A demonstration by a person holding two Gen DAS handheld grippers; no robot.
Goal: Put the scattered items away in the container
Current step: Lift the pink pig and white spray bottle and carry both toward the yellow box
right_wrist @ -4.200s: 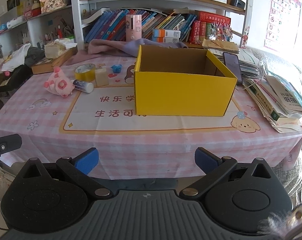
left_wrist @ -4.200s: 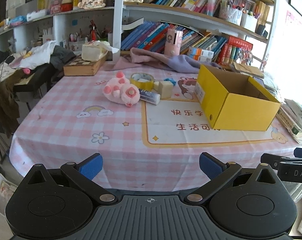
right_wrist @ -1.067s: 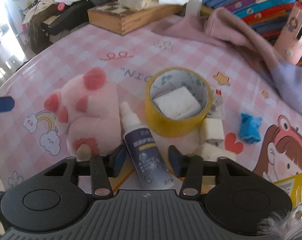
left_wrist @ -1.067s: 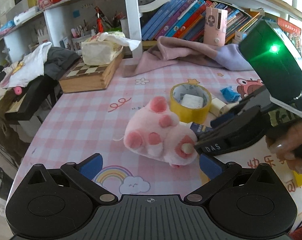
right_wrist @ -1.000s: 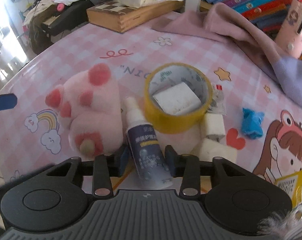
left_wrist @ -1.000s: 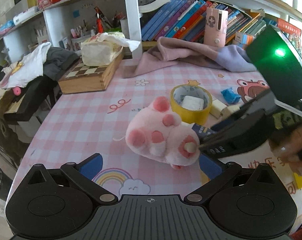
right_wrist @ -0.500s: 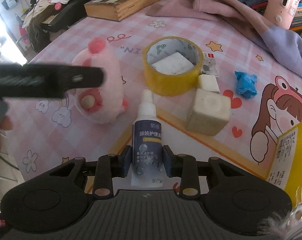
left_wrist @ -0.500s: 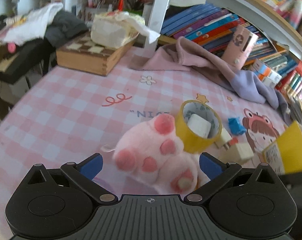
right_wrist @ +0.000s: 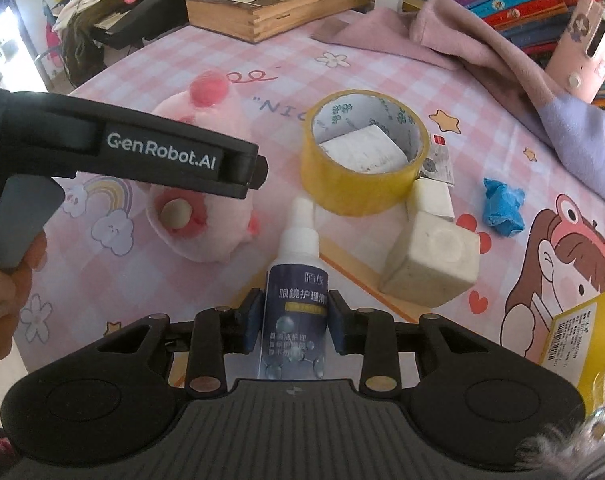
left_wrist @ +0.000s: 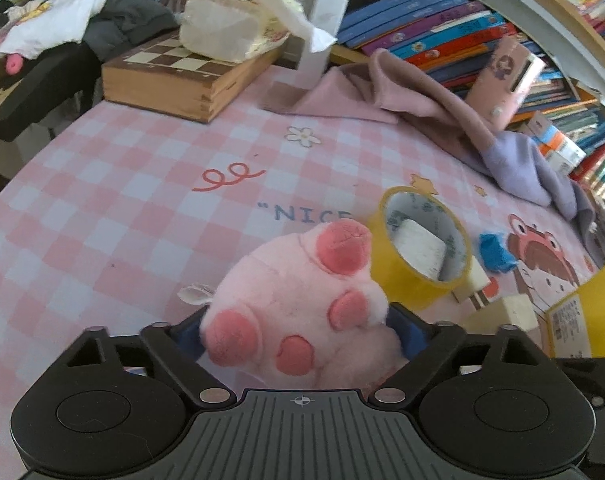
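Spray bottle (right_wrist: pixel 295 312) sits clamped in my right hand-held gripper (right_wrist: pixel 294 326), nozzle pointing at the yellow tape roll (right_wrist: pixel 364 156) on the pink checked tabletop (left_wrist: pixel 102 216). My left hand-held gripper (left_wrist: pixel 298 334) is pressed against both sides of the pink plush toy (left_wrist: pixel 298 304). The yellow box (right_wrist: pixel 590 340) corner shows at my right.

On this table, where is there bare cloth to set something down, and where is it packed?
Free: the checked cloth between the chess box, the pink garment and the plush toy. Crowded: around the tape roll, where the cubes, blue scrap, spray bottle and yellow box sit close together.
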